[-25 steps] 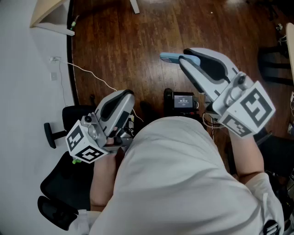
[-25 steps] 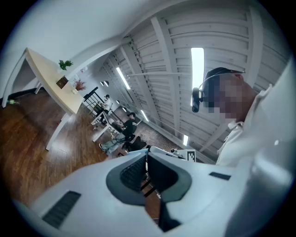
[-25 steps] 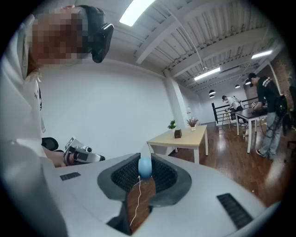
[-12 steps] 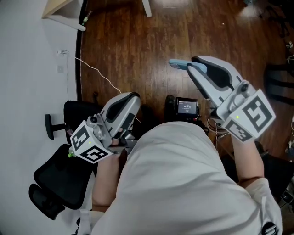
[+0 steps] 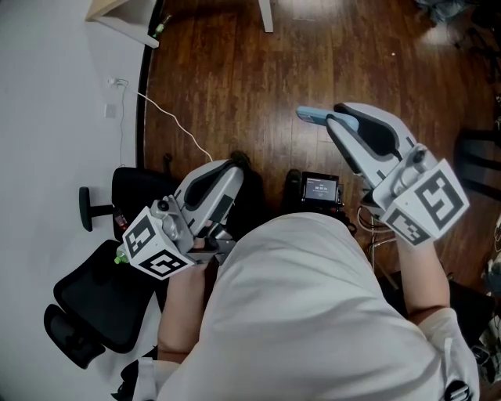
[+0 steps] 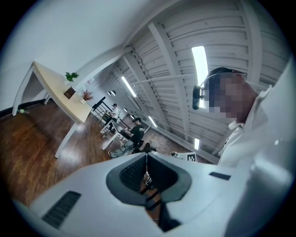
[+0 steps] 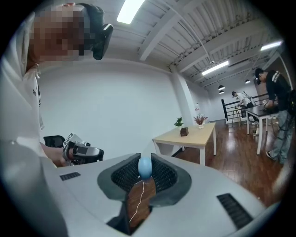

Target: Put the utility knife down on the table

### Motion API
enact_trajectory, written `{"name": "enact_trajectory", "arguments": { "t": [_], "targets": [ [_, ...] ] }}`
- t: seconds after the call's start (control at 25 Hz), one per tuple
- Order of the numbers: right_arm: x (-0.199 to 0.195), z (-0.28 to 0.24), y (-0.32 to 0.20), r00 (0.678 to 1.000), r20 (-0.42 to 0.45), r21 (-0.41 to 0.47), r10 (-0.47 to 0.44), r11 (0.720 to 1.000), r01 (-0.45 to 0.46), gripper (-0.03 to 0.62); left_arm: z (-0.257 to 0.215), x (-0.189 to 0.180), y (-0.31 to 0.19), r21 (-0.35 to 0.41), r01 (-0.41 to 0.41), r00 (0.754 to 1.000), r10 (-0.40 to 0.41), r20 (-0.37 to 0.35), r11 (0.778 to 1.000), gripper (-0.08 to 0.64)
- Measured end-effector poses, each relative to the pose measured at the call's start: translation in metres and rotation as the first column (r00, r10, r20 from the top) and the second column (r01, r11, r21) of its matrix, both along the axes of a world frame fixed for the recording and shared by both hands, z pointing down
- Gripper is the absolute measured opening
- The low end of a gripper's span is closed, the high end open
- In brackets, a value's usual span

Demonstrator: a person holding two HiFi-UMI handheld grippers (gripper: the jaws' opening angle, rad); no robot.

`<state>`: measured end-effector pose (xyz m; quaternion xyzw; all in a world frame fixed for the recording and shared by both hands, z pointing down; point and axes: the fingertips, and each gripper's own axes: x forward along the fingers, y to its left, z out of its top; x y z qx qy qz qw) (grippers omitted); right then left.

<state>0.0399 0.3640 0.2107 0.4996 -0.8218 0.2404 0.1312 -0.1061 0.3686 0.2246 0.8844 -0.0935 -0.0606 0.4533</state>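
Observation:
A light blue utility knife (image 5: 308, 116) sticks out past the tips of my right gripper (image 5: 332, 119), which is shut on it above the wooden floor. In the right gripper view the knife's rounded blue end (image 7: 144, 167) sits pinched between the dark pads (image 7: 124, 175). My left gripper (image 5: 233, 167) hangs lower at the left, close to the person's body, with its jaws together and nothing in them (image 6: 146, 159). A light wooden table (image 7: 186, 136) stands by the white wall, a good way ahead of the right gripper; its corner (image 5: 117, 12) shows at the head view's top left.
A black office chair (image 5: 92, 291) stands at the lower left by the white wall. A white cable (image 5: 168, 125) trails over the floor. A black device with a small screen (image 5: 317, 188) lies by the person's feet. People (image 6: 135, 132) work at far tables.
The head view has drifted, so the chair, cable and table corner sit a little further right. Both grippers keep about the same pose, the right one still shut on the knife.

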Motion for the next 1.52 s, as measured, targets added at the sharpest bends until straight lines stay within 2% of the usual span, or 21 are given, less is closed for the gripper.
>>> {"name": "enact_trajectory", "arguments": {
  "t": [0.2, 0.88, 1.28, 1.52],
  "targets": [
    [0.008, 0.016, -0.032, 1.0, 0.0, 0.0, 0.002, 1.0, -0.002, 0.074, 0.016, 0.007, -0.032, 0.0, 0.005, 1.0, -0.005, 0.005, 1.0, 0.005],
    [-0.084, 0.043, -0.174, 0.997, -0.07, -0.037, 0.042, 0.998, -0.045, 0.073, 0.056, -0.068, -0.177, -0.034, -0.077, 0.995, 0.075, -0.067, 0.996, 0.005],
    [-0.121, 0.064, -0.23, 0.995, -0.078, -0.047, 0.058, 0.997, -0.062, 0.074, 0.079, -0.107, -0.229, -0.049, -0.09, 0.994, 0.087, -0.069, 0.995, 0.005],
    [-0.128, 0.075, -0.258, 0.996, -0.08, -0.052, 0.05, 0.997, -0.054, 0.074, 0.09, -0.115, -0.252, -0.061, -0.081, 0.994, 0.077, -0.075, 0.995, 0.005]
  ]
}}
